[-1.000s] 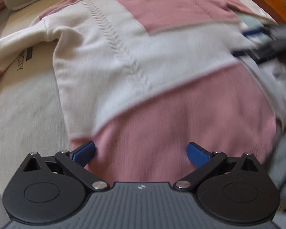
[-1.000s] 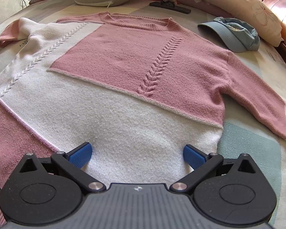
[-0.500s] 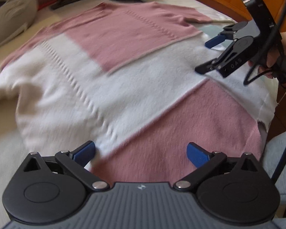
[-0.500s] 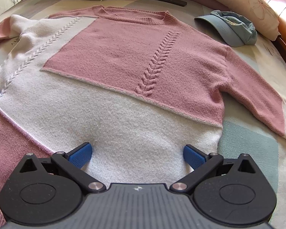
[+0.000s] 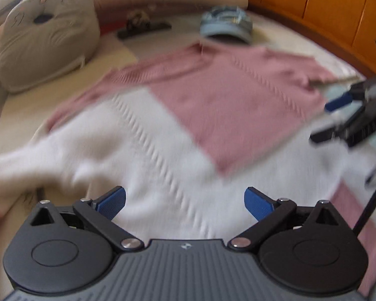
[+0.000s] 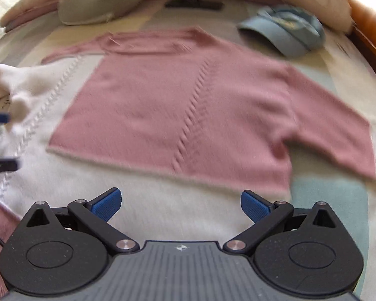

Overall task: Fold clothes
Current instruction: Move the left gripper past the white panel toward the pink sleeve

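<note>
A pink and white knit sweater [image 6: 178,110] lies spread flat on the bed, neckline toward the pillows, both sleeves out to the sides. My left gripper [image 5: 185,202] hovers open over its white lower left panel [image 5: 148,160], nothing between the blue pads. Open too, my right gripper [image 6: 181,204] hangs above the white band near the hem, holding nothing. In the left wrist view the right gripper [image 5: 338,115] shows at the right edge over the sweater's side. Both views are motion-blurred.
A blue denim cap [image 6: 285,31] lies on the bed beyond the sweater's right shoulder. A grey cushion [image 5: 45,45] and long pillows line the head of the bed, with a dark flat object [image 6: 194,3] before them. An orange wooden frame [image 5: 325,7] runs along the right.
The left gripper has swung left and up, from the pink hem panel to the white panel, now facing the pillows. The right gripper has shifted slightly forward. Both stayed open.
</note>
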Tool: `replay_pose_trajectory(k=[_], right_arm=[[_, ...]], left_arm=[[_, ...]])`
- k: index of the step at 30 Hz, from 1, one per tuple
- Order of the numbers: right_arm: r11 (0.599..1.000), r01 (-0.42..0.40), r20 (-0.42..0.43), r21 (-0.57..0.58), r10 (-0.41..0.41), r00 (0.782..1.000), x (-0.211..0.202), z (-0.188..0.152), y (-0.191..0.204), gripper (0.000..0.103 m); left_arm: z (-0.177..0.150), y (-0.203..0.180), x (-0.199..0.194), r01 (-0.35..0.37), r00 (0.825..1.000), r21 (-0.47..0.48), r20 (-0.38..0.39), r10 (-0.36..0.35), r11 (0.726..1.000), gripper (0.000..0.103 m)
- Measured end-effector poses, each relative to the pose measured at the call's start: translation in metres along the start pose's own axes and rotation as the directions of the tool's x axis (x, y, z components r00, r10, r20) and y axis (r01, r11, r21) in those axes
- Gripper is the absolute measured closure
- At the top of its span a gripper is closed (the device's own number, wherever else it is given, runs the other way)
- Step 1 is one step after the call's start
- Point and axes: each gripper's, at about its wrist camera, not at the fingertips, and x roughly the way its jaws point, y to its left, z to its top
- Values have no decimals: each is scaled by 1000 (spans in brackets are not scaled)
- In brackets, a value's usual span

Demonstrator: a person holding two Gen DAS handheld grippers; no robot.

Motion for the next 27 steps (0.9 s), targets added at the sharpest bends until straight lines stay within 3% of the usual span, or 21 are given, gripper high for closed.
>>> replay_pose_trajectory(k=[5,9,13,18,23,27], right_arm=[[997,-42,-44,-66,39,998,24,9,5,0],[991,-49,5,-126,50,999,23,-1,4,0],[988,-54,39,-142,60,997,22,-6,2,0],[988,-55,53,-146,64,997,22,-7,2,0],[984,-72,4,-166,74,997,21,-1,1,0],[992,-35,-17,-118,34,999,21,7,4,0]], left_arm=[[-9,3,17,-4,999,-111,-49,-1,994,3],[-28,8,6,-49,995,-135,-92,37,990,3],[-28,10,-9,-121,983,-171,-154,95,978,4],[-32,12,-32,-205,973,-202,-150,177,958,4],[-52,46,-32,-330,938,-292,-212,275,898,6],[-60,89,-35,-378,926,-408,-179,333,831,7]])
